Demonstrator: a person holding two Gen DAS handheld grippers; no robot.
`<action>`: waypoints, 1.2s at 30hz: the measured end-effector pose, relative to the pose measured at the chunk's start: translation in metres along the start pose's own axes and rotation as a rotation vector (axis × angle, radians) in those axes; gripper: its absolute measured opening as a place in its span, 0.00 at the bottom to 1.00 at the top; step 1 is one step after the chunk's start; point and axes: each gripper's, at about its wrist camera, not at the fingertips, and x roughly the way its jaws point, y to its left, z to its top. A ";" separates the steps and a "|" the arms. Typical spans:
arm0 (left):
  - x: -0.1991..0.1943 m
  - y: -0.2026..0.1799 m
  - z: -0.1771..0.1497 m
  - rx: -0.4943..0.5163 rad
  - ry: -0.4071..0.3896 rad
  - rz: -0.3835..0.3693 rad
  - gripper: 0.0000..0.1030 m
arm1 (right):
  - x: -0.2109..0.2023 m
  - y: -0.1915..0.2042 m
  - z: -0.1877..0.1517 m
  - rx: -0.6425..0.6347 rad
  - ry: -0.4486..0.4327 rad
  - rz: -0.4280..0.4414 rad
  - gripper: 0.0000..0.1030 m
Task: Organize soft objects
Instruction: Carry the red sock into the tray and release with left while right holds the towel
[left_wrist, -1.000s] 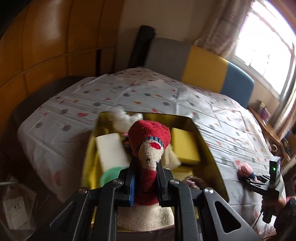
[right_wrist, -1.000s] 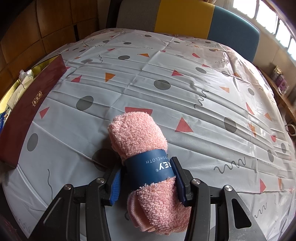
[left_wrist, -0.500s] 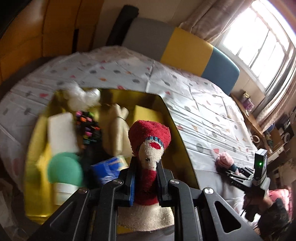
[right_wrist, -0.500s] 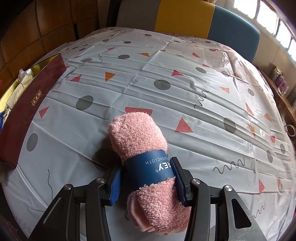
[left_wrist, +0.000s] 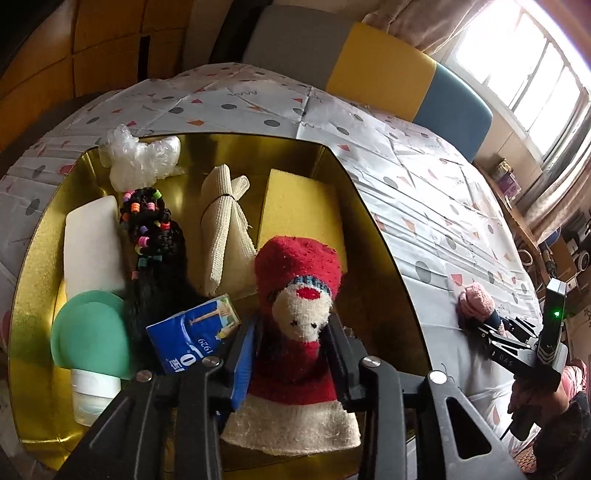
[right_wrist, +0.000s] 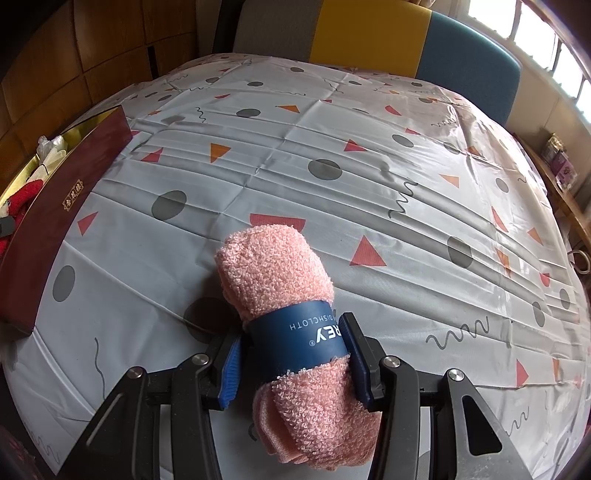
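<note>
Over the gold box, already nearly full, the left gripper is opening around the red sock; the right gripper grips the pink towel, unboxed.

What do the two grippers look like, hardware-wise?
Both alike: the left gripper and right gripper have black angular linkage arms with silver screws and black fingers faced with blue ribbed pads. From the left view, the right unit's black body shows a green LED, chevron stripes and pale lettering.
</note>
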 end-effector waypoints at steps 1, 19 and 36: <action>-0.002 0.000 -0.001 0.006 -0.007 0.004 0.37 | 0.000 0.000 0.000 -0.001 0.000 0.000 0.48; -0.060 0.008 -0.004 -0.001 -0.177 0.157 0.40 | 0.000 0.001 0.000 -0.024 0.008 -0.019 0.46; -0.083 0.031 -0.014 -0.006 -0.242 0.214 0.40 | -0.001 0.003 -0.001 -0.023 0.005 -0.022 0.44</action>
